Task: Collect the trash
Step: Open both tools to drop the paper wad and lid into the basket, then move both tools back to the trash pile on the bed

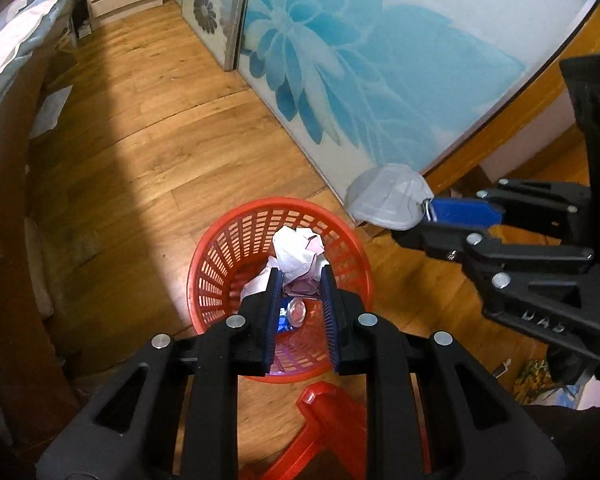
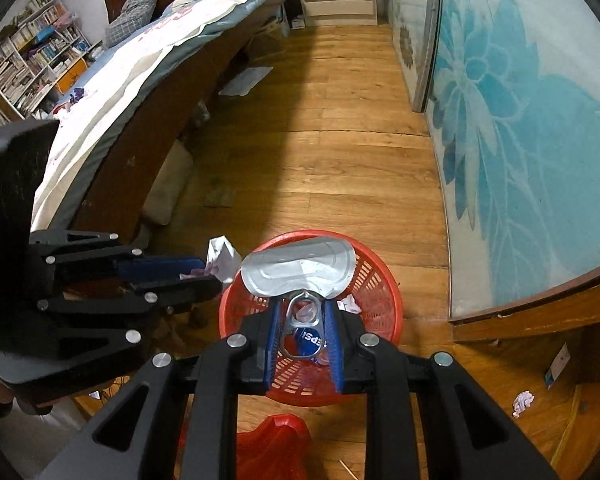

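Note:
My left gripper [image 1: 300, 272] is shut on a crumpled white paper ball [image 1: 298, 250], right above a red mesh basket [image 1: 220, 256] on the wooden floor. My right gripper [image 2: 303, 305] is shut on the pull ring of a grey metal can lid [image 2: 300, 266], which hangs over the same basket [image 2: 380, 292]. Inside the basket lie a blue Pepsi can [image 2: 310, 338] and scraps of paper. In the left wrist view the right gripper [image 1: 416, 220] with the lid [image 1: 384, 196] is off to the right. In the right wrist view the left gripper [image 2: 212, 274] with the paper ball [image 2: 222, 254] is at the left.
A red plastic stool [image 2: 276, 440] stands just in front of the basket. The bed [image 2: 140, 80] runs along the left and a sliding door with a blue flower [image 2: 520, 140] along the right. Another paper wad [image 2: 522, 402] and a small card [image 2: 556, 364] lie on the floor at right.

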{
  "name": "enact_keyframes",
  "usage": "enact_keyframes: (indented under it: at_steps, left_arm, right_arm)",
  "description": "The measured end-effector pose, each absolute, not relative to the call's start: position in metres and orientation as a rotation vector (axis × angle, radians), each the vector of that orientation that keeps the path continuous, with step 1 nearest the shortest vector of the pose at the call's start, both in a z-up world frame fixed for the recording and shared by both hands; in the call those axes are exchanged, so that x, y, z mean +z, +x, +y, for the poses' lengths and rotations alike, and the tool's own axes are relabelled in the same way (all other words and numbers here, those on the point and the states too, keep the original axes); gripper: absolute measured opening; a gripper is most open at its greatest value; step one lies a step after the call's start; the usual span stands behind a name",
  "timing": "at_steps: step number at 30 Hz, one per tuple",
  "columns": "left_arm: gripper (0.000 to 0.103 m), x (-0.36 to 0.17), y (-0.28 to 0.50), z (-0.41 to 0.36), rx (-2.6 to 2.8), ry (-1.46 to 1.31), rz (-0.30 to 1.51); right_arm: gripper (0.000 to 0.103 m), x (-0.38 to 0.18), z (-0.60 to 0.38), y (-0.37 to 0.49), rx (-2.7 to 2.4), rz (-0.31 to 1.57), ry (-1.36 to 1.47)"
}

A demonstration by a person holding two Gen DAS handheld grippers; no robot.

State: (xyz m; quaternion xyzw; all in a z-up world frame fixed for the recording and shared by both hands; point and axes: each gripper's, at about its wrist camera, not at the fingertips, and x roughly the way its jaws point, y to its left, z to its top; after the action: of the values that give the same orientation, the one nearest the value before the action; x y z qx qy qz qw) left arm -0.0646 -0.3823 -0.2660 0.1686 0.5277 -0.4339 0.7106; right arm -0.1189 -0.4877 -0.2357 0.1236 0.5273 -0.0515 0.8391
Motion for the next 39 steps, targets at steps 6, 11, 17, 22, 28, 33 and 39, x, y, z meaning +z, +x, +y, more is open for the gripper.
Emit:
enact_keyframes:
  at_steps: [6,11,17,22,28,33,39]
  left_arm:
    - [0.041,-0.277,-0.064,-0.388,-0.977,0.391,1.211]
    - [0.054,-0.281,-0.062,-0.382,-0.947,0.397,1.223]
    - [0.054,-0.265,-0.049,-0.368,-0.899,0.374,1.203]
    - [0.054,-0.228,-0.027,-0.337,-0.886,0.361,1.174]
    - [0.059,-0.157,0.019,-0.268,-0.76,0.343,1.06]
    - [0.077,-0.098,0.056,-0.186,-0.728,0.258,0.977]
    - [0.077,-0.094,0.094,-0.072,-0.566,0.161,0.917]
  right_arm:
    - [0.046,-0.229,-0.492,-0.123,-0.143,1.103,0.277]
    - [0.047,-0.225,-0.5,-0.123,-0.184,1.103,0.27]
    - [0.049,-0.22,-0.495,-0.121,-0.173,1.089,0.262]
    - [0.049,-0.204,-0.479,-0.108,-0.136,1.065,0.266]
    - [0.049,-0.165,-0.436,-0.069,-0.048,1.011,0.216]
    - [0.051,-0.123,-0.378,-0.014,0.048,0.94,0.163]
    - [0.052,-0.093,-0.291,0.053,0.167,0.881,0.083]
